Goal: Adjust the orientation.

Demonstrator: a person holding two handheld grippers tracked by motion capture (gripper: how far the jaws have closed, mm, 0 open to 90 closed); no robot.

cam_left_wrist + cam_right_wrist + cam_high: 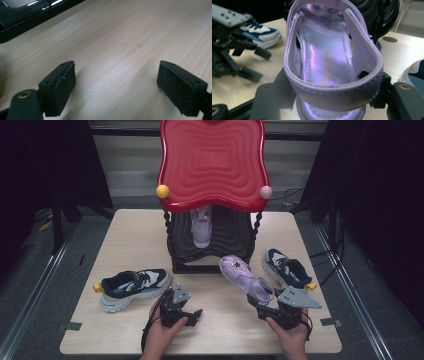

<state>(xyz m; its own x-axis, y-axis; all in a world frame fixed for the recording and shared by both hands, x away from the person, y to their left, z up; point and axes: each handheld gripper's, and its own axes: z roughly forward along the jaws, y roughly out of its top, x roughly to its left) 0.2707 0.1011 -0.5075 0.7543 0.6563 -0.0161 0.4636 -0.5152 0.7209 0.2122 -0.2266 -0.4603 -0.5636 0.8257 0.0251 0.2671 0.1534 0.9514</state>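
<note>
My right gripper (261, 306) is shut on the heel of a purple sandal (245, 279), whose toe points toward the rack. In the right gripper view the sandal (329, 62) stands between the two jaws, its heel strap nearest the camera. A matching purple sandal (201, 227) lies on the black lower shelf (230, 235) of the shoe rack. My left gripper (192, 316) rests low over the bare table, open, with nothing between its pads (62, 85). One navy and white sneaker (132, 286) lies at the left, another (286, 267) at the right.
The shoe rack has a red wavy top shelf (212, 162) with a yellow knob (162, 191) and a pink knob (265, 192), and twisted black posts (257, 227). The wooden table (130, 235) ends close to both hands; grey floor and cables surround it.
</note>
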